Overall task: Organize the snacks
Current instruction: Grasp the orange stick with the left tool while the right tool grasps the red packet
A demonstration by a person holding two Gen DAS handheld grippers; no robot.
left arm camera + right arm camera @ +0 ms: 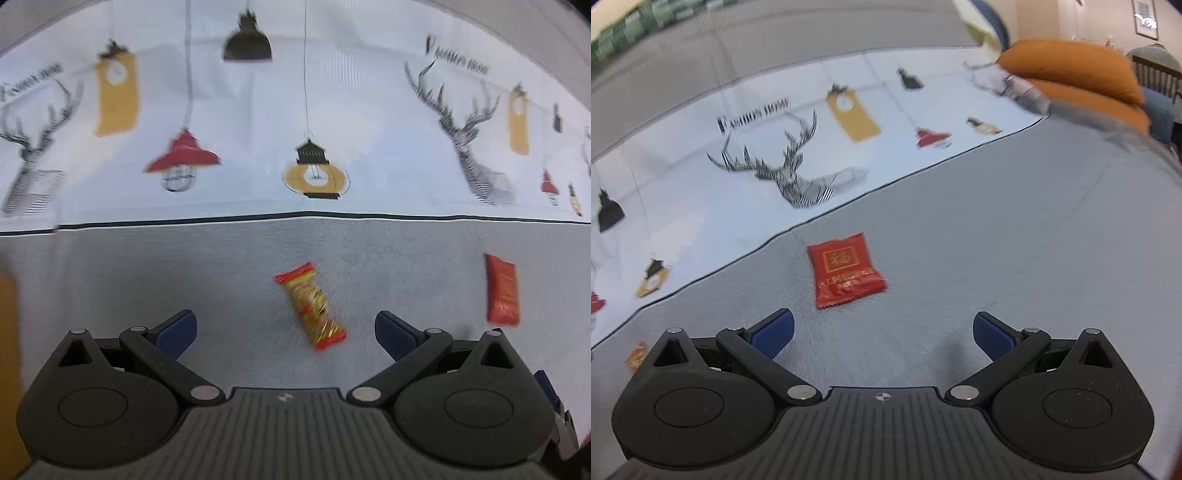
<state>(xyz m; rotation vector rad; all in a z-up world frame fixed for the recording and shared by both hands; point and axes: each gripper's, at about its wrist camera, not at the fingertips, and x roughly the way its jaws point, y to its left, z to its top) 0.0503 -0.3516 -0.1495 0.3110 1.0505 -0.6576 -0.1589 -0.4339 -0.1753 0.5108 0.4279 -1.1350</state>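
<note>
On the grey cloth (221, 266) ahead of the left gripper (285, 330) lies a long snack bar (311, 305), yellow-wrapped with red crimped ends, slanted, its near end between the spread blue fingers (176, 332) but not touching them. A flat red packet (501, 295) rests well off to its right. From the right wrist, that red packet (846, 268), square-ish with gold characters and sealed edges, lies flat just ahead of the right gripper (882, 332), whose fingers are also wide apart and hold nothing. Beyond the grey band, the cloth turns pale, printed with deer heads (790, 173), lamps (181, 157) and tags. Orange cushions (1071, 70) sit at the far right.
</note>
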